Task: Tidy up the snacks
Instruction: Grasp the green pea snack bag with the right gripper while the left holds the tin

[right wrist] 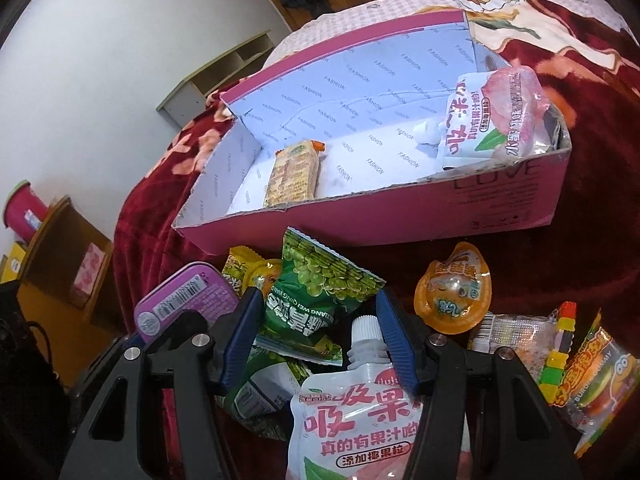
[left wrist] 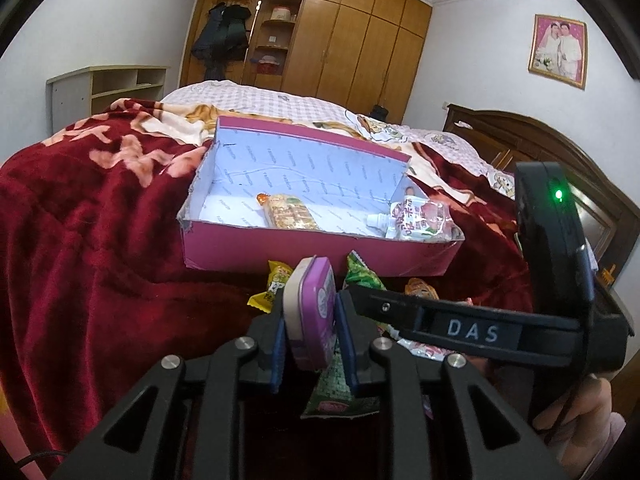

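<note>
My left gripper [left wrist: 310, 316] is shut on a purple tin [left wrist: 312, 312], held on edge above the snack pile, just short of the pink box [left wrist: 312, 252]. The tin also shows in the right wrist view [right wrist: 184, 300]. The box [right wrist: 400, 216] holds a cracker pack [right wrist: 292, 176] and a peach jelly pouch [right wrist: 496, 116]. My right gripper [right wrist: 320, 336] is open, its fingers astride a green pea bag [right wrist: 320, 300] and the white cap of a pouch [right wrist: 364, 412]. It appears in the left wrist view [left wrist: 460, 324] as a black body to the right of the tin.
Loose snacks lie on the dark red blanket [right wrist: 580, 264]: an orange jelly cup [right wrist: 452, 296], a yellow packet [right wrist: 240, 268], a burger gummy bag [right wrist: 600, 368] and a clear candy pack [right wrist: 516, 332]. A wardrobe [left wrist: 340, 40] and headboard [left wrist: 540, 148] stand beyond the bed.
</note>
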Motion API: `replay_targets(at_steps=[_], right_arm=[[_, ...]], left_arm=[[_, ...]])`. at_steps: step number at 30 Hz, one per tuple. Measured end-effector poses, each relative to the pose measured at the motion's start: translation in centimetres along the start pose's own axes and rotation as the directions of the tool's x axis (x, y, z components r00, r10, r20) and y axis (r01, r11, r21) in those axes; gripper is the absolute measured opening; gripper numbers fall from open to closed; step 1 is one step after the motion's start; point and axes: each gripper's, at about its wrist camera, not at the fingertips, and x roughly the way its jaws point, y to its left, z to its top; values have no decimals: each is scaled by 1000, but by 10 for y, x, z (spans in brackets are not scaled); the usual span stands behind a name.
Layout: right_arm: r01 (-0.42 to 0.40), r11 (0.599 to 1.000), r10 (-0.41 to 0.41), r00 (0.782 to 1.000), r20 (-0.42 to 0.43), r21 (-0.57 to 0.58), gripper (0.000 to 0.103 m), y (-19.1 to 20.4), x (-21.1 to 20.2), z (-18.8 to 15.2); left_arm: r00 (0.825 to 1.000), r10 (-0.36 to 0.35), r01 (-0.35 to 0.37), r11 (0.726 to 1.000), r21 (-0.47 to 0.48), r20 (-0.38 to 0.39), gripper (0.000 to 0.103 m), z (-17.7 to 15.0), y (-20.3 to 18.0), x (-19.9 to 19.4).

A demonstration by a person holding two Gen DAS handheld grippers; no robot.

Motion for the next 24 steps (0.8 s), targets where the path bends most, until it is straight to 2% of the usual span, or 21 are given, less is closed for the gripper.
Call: replay_targets(at_steps=[4, 7, 12, 24], right_arm=[[34, 999, -33, 999, 11, -23, 59, 5, 3, -2], [36, 999, -35, 999, 17, -29, 51, 8, 4, -4], [33, 999, -31, 999, 33, -36, 43, 12, -1, -7], [15, 998, -8, 994, 107, -59, 39, 11, -38, -19]], left_arm=[[1000, -10, 10, 1000, -22, 1, 23, 1, 6, -1], [1000, -10, 10, 1000, -24, 6, 22, 1, 6, -4], [1000, -6, 7, 1000, -23, 13, 21, 2, 5, -7], [999, 6, -6, 1000, -1, 41, 20, 7, -6, -20]])
